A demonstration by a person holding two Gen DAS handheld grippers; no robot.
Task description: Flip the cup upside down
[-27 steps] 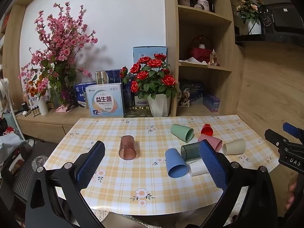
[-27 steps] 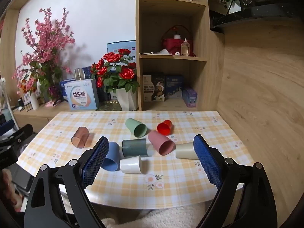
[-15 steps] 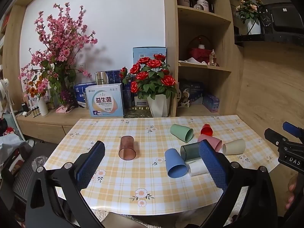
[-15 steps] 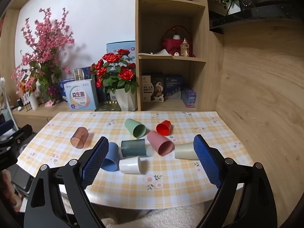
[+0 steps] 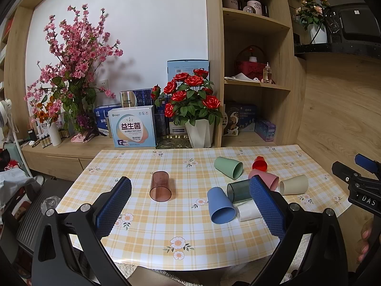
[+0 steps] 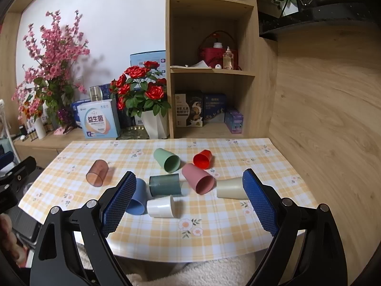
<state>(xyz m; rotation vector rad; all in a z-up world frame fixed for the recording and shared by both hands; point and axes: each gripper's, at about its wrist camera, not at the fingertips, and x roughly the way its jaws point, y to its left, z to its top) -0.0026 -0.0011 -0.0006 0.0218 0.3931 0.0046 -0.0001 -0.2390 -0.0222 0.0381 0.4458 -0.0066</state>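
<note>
Several cups lie on their sides on the checked table. A clear brown cup lies alone at the left, also in the right wrist view. A cluster lies at the right: blue, dark green, white, pink, light green, red and cream. My left gripper is open and empty, held back above the table's near edge. My right gripper is open and empty, near the front edge facing the cluster.
A white pot of red roses and a boxed product stand on the sideboard behind the table. A wooden shelf unit rises at the back right. A wood-panel wall borders the table's right side.
Both views shift very slightly; the right gripper has drifted a little to the right. The cups have not moved and both jaws stay open.
</note>
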